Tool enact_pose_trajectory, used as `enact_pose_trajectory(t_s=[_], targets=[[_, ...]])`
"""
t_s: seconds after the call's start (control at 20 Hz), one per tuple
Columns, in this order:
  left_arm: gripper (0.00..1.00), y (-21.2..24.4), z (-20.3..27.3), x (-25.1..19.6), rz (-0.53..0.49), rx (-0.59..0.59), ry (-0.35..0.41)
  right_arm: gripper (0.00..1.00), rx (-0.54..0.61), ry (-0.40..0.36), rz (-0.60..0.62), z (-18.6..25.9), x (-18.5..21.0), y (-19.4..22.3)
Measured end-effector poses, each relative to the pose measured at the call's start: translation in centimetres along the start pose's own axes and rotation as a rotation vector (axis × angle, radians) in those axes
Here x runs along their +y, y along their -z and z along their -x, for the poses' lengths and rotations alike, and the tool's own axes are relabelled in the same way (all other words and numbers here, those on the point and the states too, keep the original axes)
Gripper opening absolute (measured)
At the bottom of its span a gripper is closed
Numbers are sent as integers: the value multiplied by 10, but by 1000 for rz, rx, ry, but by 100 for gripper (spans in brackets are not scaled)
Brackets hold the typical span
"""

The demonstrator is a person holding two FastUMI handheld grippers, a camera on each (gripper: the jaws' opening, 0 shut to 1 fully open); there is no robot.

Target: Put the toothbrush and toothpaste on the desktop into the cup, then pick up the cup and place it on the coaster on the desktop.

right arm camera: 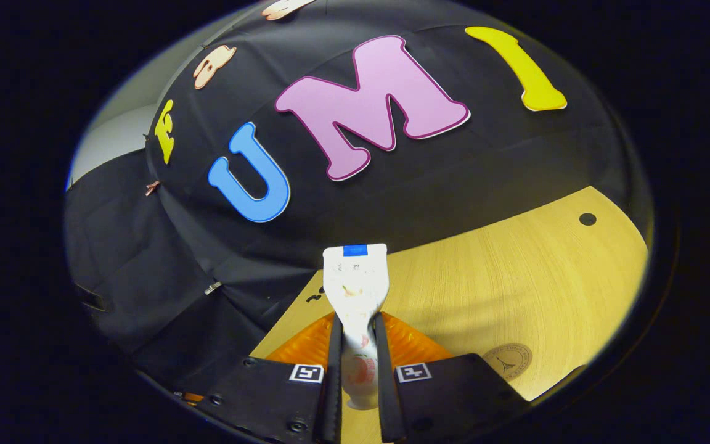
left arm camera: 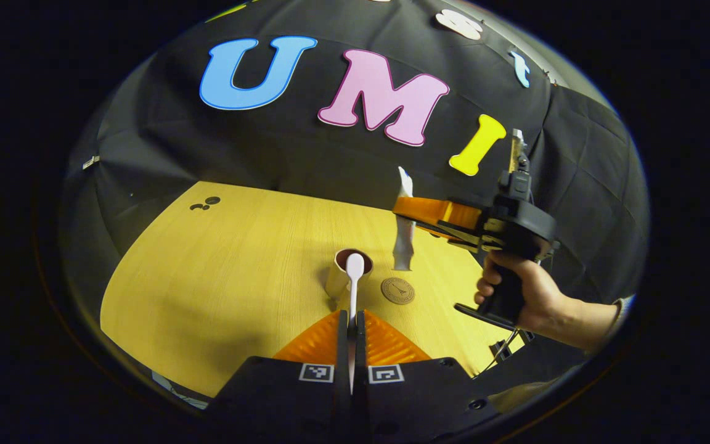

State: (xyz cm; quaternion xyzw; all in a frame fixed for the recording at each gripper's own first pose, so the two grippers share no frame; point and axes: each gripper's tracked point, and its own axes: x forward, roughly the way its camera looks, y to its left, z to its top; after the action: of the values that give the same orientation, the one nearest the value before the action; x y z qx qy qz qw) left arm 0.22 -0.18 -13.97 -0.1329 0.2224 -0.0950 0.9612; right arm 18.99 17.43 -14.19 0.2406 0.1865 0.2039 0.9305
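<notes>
Left tool pinches the toothbrush, its handle hidden, over the cup. Right tool pinches the toothpaste; coaster at four o'clock, partly cut off.

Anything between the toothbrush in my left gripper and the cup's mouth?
Nothing visible. The toothbrush points at the open cup. The right gripper holds the toothpaste up, off to the side.

On the worktop, in the left gripper view, the cup stands near centre, with the coaster just beside it at four o'clock. The toothpaste hangs above the worktop at the cup's two o'clock.
</notes>
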Motion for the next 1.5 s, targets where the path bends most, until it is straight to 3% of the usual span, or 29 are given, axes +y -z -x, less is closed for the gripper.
enact_pose_trajectory(t_s=[0.45,0.95,1.0,1.1,1.15,1.3,1.35,1.4,1.5], targets=[[6,12,17,32,-3,36,-15,28,6,99,80,-73,-39,31],[6,22,17,52,-2,66,-66,29,81,101,200,-85,-49,71],[6,23,16,51,-1,68,-68,25,86,98,211,-83,-49,72],[6,24,16,50,3,69,-69,27,98,83,216,-81,-46,77],[6,23,15,50,4,68,-71,34,102,79,222,-80,-45,78],[6,24,14,48,11,69,-77,41,139,81,237,-74,-48,88],[6,24,14,47,14,69,-78,31,150,85,241,-72,-49,92],[6,24,12,45,19,68,-76,45,157,88,245,-69,-50,94],[6,24,12,40,27,66,-76,47,170,86,240,-62,-50,97]])
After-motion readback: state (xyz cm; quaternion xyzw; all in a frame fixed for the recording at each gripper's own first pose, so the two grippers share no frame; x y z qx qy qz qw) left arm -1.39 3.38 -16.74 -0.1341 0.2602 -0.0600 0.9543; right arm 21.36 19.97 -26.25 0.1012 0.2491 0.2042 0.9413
